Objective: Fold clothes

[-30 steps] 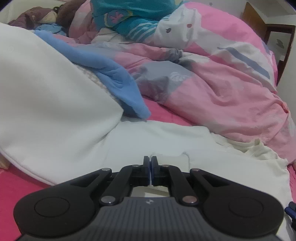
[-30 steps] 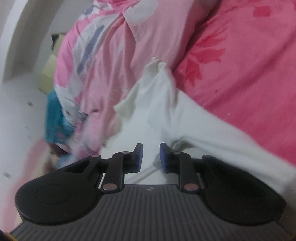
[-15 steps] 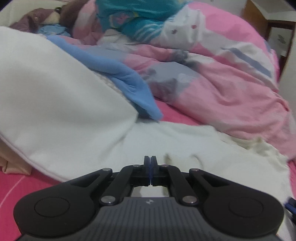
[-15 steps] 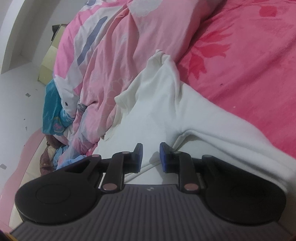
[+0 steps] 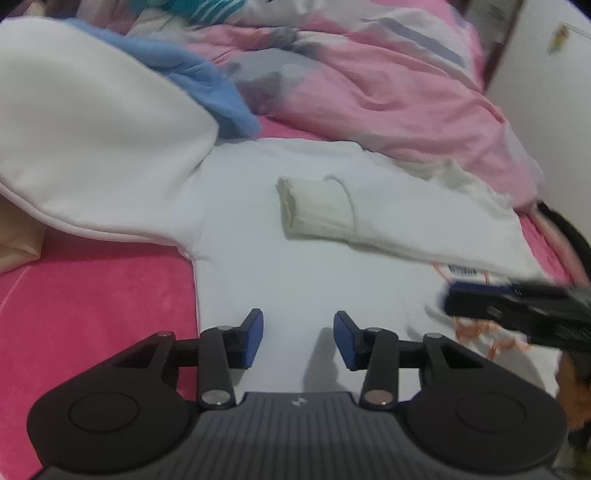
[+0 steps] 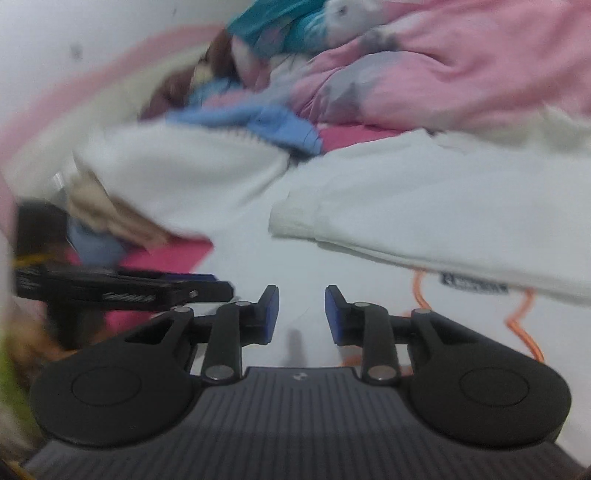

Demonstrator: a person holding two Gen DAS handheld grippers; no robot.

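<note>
A white sweatshirt lies spread on the pink sheet. One sleeve is folded across its body, with the ribbed cuff lying free on top. My left gripper hovers just above the body; its jaws are opening with nothing between them. My right gripper is over the same sweatshirt, beside an orange print, and its jaws are also opening on nothing. Each gripper shows in the other's view: the right gripper at the right edge, the left gripper at the left.
A second white cloth is heaped at the left with a blue cloth on it. A crumpled pink duvet fills the back of the bed. Beige fabric lies at the left, and a teal garment tops the far pile.
My left gripper was shut with white fabric at its pads and has now let go and opened; the sleeve cuff now lies on the body. My right gripper rolled, swung round and came near the left.
</note>
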